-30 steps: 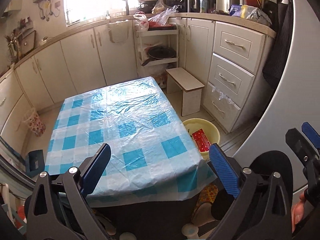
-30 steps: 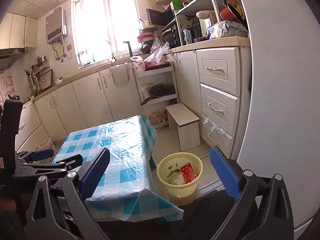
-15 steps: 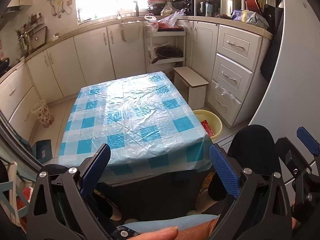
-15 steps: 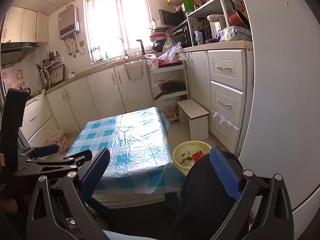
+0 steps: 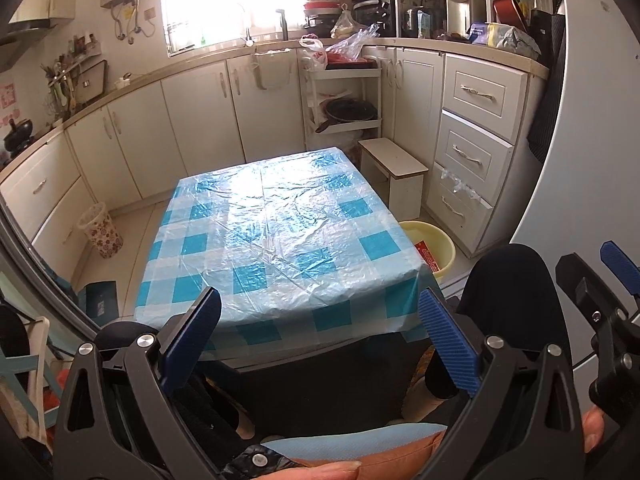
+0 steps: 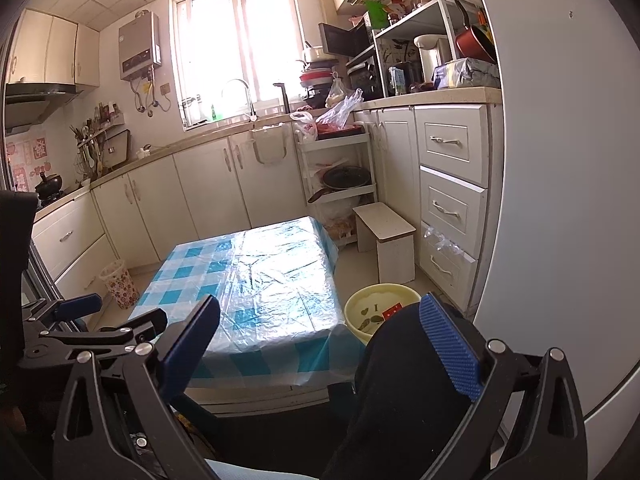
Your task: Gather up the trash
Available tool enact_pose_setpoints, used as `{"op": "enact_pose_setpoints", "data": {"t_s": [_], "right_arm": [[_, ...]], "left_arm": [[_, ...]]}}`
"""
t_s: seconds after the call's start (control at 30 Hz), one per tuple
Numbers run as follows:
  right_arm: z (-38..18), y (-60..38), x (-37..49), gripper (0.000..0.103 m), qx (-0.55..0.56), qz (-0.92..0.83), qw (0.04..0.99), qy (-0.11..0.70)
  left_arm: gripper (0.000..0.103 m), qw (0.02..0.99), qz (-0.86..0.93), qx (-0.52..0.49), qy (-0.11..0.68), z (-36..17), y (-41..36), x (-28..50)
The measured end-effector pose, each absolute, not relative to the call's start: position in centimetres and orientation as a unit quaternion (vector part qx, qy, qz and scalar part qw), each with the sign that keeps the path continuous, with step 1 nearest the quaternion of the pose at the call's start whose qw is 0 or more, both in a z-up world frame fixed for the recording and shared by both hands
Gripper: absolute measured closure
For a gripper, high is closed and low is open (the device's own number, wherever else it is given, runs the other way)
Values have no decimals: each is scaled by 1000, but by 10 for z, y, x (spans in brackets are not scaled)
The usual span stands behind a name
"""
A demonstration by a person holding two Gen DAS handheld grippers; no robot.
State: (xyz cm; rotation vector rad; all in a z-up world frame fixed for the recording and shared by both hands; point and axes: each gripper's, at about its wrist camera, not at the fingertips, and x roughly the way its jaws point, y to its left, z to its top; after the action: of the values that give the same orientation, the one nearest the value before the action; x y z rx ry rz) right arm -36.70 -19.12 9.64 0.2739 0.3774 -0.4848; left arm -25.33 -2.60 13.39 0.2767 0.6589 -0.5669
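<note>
A yellow bin (image 5: 438,245) stands on the floor at the right of a low table (image 5: 280,232) covered with a blue-and-white checked cloth under clear plastic. The bin (image 6: 378,312) holds a red wrapper (image 6: 391,313) and scraps. My left gripper (image 5: 324,336) is open and empty, held back from the table's near edge above the person's lap. My right gripper (image 6: 320,344) is open and empty, also held back. The right gripper also shows at the right of the left wrist view (image 5: 600,280). The left gripper shows at the left of the right wrist view (image 6: 92,320).
A white step stool (image 5: 394,172) stands beyond the bin. Cream cabinets (image 5: 200,120) and drawers (image 5: 472,128) line the walls. A white fridge (image 6: 560,200) is at the right. A patterned waste basket (image 5: 100,232) stands left of the table. The person's dark knee (image 6: 408,380) is below the grippers.
Both grippers have pulled back and risen away from the table. The table and bin look smaller and farther. The person's knee and lap have come into view. Both grippers stayed open.
</note>
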Motion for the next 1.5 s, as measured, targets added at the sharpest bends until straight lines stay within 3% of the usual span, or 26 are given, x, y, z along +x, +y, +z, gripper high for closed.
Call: {"op": "enact_pose_setpoints", "data": {"t_s": [1.5], "right_arm": [[90,-188,-370,7,139,-236,942,194]], "left_arm": [[8,907,-255,149,301,139,-25,-270]]}}
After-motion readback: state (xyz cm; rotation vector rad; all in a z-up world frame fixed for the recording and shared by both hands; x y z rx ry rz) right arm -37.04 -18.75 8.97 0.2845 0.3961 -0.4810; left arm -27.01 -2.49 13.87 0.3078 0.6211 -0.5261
